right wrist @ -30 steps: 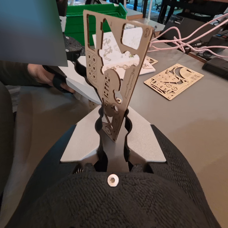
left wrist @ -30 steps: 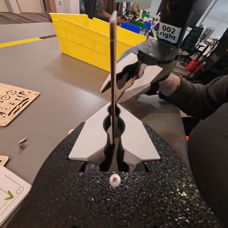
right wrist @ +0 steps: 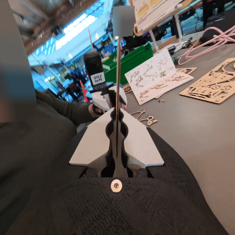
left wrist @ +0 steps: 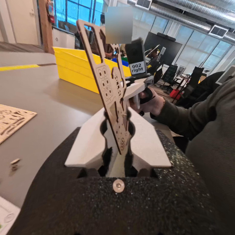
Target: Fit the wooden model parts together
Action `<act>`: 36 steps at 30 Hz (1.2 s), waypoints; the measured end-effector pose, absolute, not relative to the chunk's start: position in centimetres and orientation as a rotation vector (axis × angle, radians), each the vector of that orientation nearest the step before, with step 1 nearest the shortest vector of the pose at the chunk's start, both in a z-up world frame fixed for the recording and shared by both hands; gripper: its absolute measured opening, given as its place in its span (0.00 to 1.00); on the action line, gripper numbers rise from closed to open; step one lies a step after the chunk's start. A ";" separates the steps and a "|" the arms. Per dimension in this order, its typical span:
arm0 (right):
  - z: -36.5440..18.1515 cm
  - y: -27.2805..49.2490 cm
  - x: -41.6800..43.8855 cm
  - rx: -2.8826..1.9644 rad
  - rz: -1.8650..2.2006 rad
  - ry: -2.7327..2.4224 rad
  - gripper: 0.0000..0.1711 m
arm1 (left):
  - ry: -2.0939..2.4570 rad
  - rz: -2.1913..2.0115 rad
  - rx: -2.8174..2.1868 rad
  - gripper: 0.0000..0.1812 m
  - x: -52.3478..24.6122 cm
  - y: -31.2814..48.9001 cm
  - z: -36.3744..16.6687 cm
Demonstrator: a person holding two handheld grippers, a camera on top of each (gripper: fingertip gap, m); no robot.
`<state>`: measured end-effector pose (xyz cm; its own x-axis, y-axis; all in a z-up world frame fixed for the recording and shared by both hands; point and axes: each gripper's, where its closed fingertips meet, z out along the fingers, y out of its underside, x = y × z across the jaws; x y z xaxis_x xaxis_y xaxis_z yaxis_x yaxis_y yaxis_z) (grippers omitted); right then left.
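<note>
Thin laser-cut plywood parts sheet stands upright, edge-on btwn right gripper jaws, pinched at tips. Left gripper jaws apart, sheet slanting loosely thru gap. Risk: sheet twists/snaps if left closes crooked.

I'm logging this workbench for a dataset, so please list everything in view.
held wooden sheet: one, tan, upright in the right gripper
flat wooden sheets: at least two, tan, on the table
loose wooden pieces: several, tan, on the table past the right gripper
booklet: one, white, propped open
yellow bin: one, far side of the table
green bin: one, behind the booklet
cables: bundle, pink, far right
table: one, grey
left gripper: grey fingers, open, either side of the held wooden sheet
right gripper: grey fingers, shut on the held wooden sheet
</note>
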<state>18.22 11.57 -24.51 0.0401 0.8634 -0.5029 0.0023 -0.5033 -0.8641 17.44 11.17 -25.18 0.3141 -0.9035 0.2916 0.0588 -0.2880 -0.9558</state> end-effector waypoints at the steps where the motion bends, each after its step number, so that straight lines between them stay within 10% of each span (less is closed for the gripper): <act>1: -24.5 12.1 18.5 -1.629 1.573 -0.836 0.01 | 0.796 -1.137 -1.544 0.25 17.0 11.6 -25.0; 11: -25.2 15.3 19.0 -1.764 1.547 -0.611 0.01 | 0.499 -0.518 -1.317 0.43 7.6 17.5 -20.7; 36: -25.7 21.2 17.2 -2.101 1.413 -0.764 0.01 | 0.394 -0.257 -1.187 0.28 4.0 18.8 -19.7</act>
